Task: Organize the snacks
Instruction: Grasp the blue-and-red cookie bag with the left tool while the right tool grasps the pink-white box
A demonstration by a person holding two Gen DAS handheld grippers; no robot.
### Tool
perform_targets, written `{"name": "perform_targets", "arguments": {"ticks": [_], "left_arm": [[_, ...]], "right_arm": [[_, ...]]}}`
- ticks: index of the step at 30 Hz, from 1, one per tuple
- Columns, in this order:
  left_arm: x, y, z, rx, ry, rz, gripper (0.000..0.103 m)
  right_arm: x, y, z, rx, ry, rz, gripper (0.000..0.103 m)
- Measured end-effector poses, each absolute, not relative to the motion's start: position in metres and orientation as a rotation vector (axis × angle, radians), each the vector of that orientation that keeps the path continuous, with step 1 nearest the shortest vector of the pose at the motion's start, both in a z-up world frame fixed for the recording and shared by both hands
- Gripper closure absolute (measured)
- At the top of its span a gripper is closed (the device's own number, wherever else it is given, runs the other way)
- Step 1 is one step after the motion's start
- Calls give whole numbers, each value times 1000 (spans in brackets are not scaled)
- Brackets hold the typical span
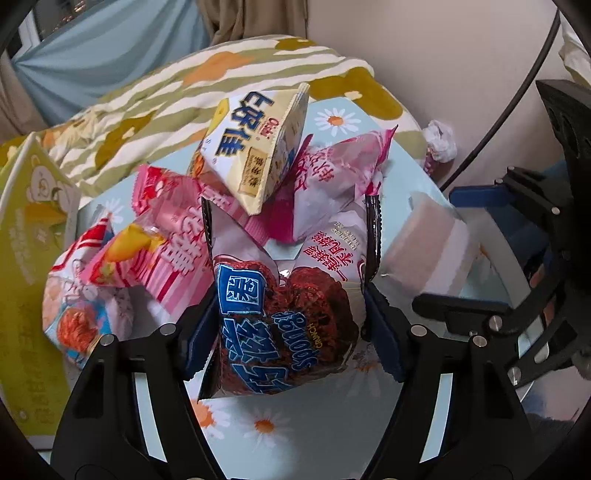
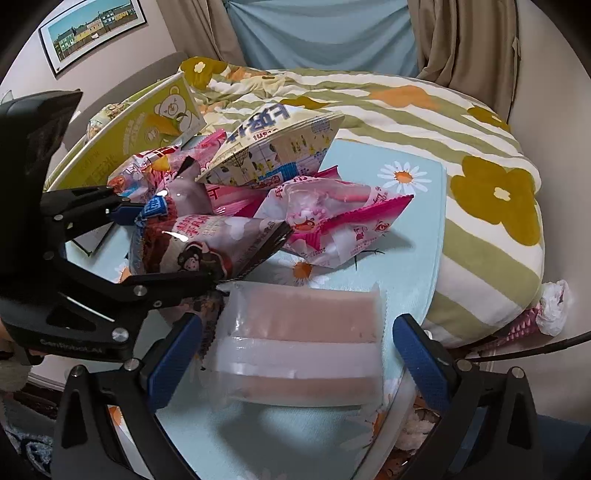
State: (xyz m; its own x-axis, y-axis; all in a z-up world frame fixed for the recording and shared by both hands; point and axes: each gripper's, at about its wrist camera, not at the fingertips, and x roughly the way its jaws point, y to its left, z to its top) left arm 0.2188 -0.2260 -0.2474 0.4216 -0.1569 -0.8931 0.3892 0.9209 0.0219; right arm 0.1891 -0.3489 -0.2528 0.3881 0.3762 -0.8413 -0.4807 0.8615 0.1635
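L gripper [image 1: 291, 317] straddles the chocolate cake packet [image 1: 284, 314], blue pads at both sides of it, touching or v. close; can't tell if it's really clamped. From the R wrist view this packet [image 2: 192, 243] lies at 9 o'clock, the L tool's fingers around it. R gripper [image 2: 295, 354] has fingers wide apart, either side of the clear-wrapped pink/white layered bar [image 2: 306, 343], not touching it.

Handling (my guess): the choc packet is light, air-puffed, with slick crinkly film; contents likely soft and crushable, so a gentle squeeze across the body's mid-width; the serrated end seal at 12 is flat but slippery. The layered bar looks like a firmer block in glossy wrap; take it across the short sides, low on the body so it doesn't squirt out.

Rest of the pile: yellow Orion bag [image 1: 258, 144] perched on top at 12, tilted, prob. slides if anything under it shifts. Pink strawberry packets [image 1: 173, 236] at 10, pale pink packet [image 1: 332, 177] at 1.

Surface: light-blue daisy-print mat [image 2: 417, 236], soft-looking, under the snacks. Yellow-green bear carton [image 1: 26, 236] at 9, likely the bin for sorting. Flowered striped quilt [image 2: 461, 147] behind at 12–2. Curtains, a framed picture [image 2: 92, 33] at 11, crumpled wrapper [image 2: 554, 310] at 3.
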Motion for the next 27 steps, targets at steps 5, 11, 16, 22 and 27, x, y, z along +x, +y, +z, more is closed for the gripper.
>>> {"name": "perform_targets", "arguments": {"ticks": [5, 11, 16, 22, 27], "left_arm": [[209, -216, -245, 249, 1091, -308, 31], [201, -203, -243, 222, 1097, -287, 31], [198, -196, -244, 203, 1102, -271, 31], [196, -191, -244, 184, 1102, -256, 31], [195, -190, -244, 175, 1101, -251, 31]], "right_arm": [[189, -342, -255, -136, 1048, 557, 1], [186, -333, -263, -179, 1068, 547, 2], [187, -327, -268, -225, 1073, 526, 4], [187, -319, -275, -315, 1076, 499, 10], [185, -321, -275, -349, 1064, 483, 27]]}}
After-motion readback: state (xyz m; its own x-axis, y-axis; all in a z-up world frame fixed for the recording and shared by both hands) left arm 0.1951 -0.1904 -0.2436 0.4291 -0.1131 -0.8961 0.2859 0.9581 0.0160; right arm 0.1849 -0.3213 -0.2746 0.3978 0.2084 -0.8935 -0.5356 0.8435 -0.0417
